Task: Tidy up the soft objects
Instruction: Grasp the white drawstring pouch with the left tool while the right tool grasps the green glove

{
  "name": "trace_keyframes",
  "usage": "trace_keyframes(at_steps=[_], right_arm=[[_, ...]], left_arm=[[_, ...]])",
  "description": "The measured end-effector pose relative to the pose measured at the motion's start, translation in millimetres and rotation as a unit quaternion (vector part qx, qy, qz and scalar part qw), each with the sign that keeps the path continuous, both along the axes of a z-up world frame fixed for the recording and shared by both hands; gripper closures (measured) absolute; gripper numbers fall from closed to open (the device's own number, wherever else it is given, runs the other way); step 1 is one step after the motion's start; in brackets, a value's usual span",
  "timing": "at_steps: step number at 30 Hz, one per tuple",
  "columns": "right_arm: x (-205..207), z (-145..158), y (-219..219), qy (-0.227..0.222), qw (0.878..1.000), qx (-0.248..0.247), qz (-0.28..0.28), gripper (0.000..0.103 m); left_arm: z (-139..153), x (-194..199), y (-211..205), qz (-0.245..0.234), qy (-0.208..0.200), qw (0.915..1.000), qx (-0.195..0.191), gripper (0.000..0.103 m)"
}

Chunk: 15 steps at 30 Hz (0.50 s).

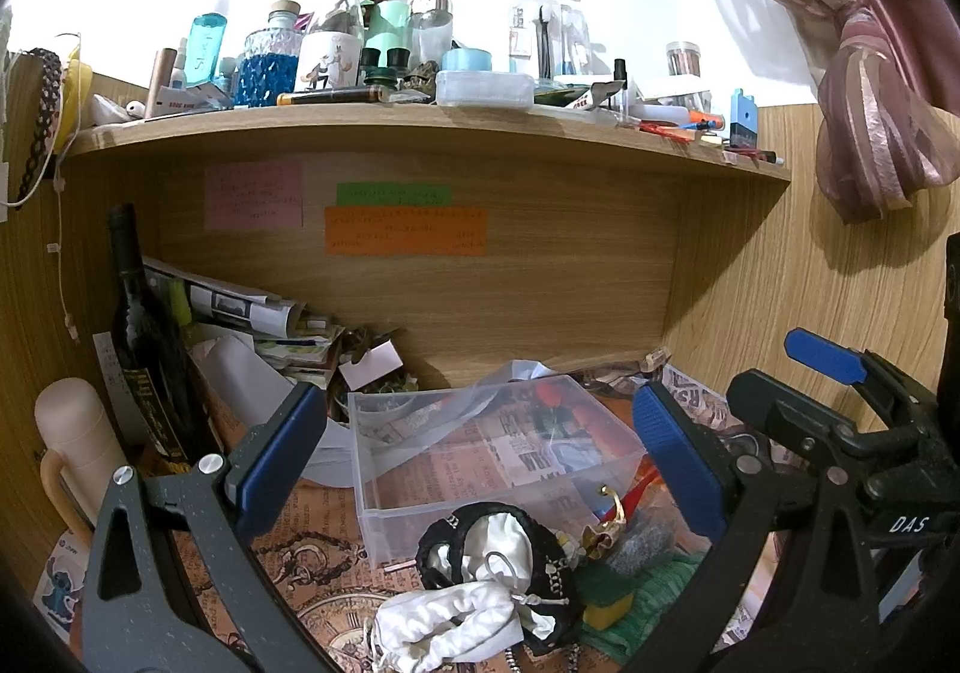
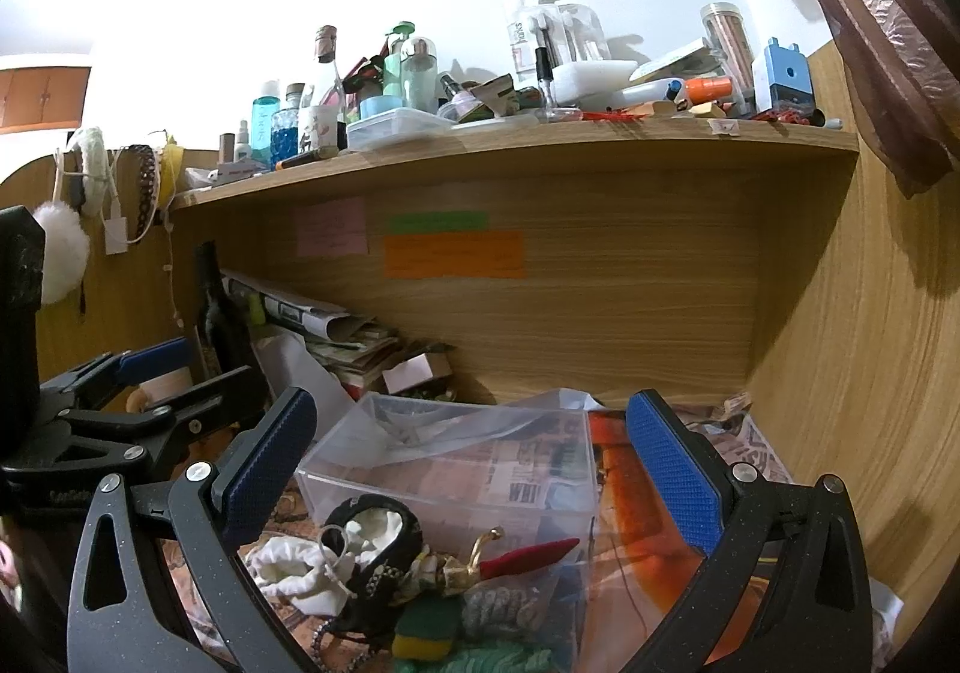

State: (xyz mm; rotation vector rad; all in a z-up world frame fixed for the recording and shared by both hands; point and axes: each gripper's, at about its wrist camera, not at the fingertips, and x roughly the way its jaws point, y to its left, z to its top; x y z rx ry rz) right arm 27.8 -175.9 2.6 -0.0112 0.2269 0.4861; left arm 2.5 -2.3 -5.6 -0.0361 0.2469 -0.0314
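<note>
A clear plastic box (image 1: 480,451) (image 2: 456,463) stands on the patterned desk mat, with a loose plastic bag draped over its back. In front of it lies a pile of soft items: a white drawstring pouch (image 1: 444,619) (image 2: 294,571), a black pouch with white lining (image 1: 498,547) (image 2: 372,541), a green-and-yellow sponge (image 1: 606,595) (image 2: 423,634), a green knitted cloth (image 1: 654,601) (image 2: 498,661) and a grey scrubber (image 1: 642,544) (image 2: 504,607). My left gripper (image 1: 480,469) is open above the pile. My right gripper (image 2: 474,469) is open, just right of the left one.
A dark wine bottle (image 1: 147,337) and a cream thermos (image 1: 78,445) stand at the left. Stacked papers (image 1: 264,325) lie behind. A red chili ornament (image 2: 528,556) lies by the pile. A crowded shelf (image 1: 420,123) hangs above. A curtain (image 1: 870,72) hangs at the right.
</note>
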Motion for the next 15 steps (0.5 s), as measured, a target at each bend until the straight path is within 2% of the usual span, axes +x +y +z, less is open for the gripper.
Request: trace_keyframes(at_steps=[10,13,15], right_arm=[[10.3,-15.4,-7.7,0.029,1.000,-0.009,-0.008,0.001],[16.9,-24.4,-12.3,0.052,0.998,-0.015,-0.013,0.008],[20.9,-30.3,-15.3,0.070,0.997,-0.016,-0.013,0.012]], left_arm=[[-15.8,8.7,10.7,-0.004,0.037,0.9992,-0.015,0.001],[-26.0,13.0,13.4,-0.001,0.063,0.9979,-0.012,0.010],[-33.5,15.5,15.0,0.000,0.080,0.9967,-0.010,0.013]])
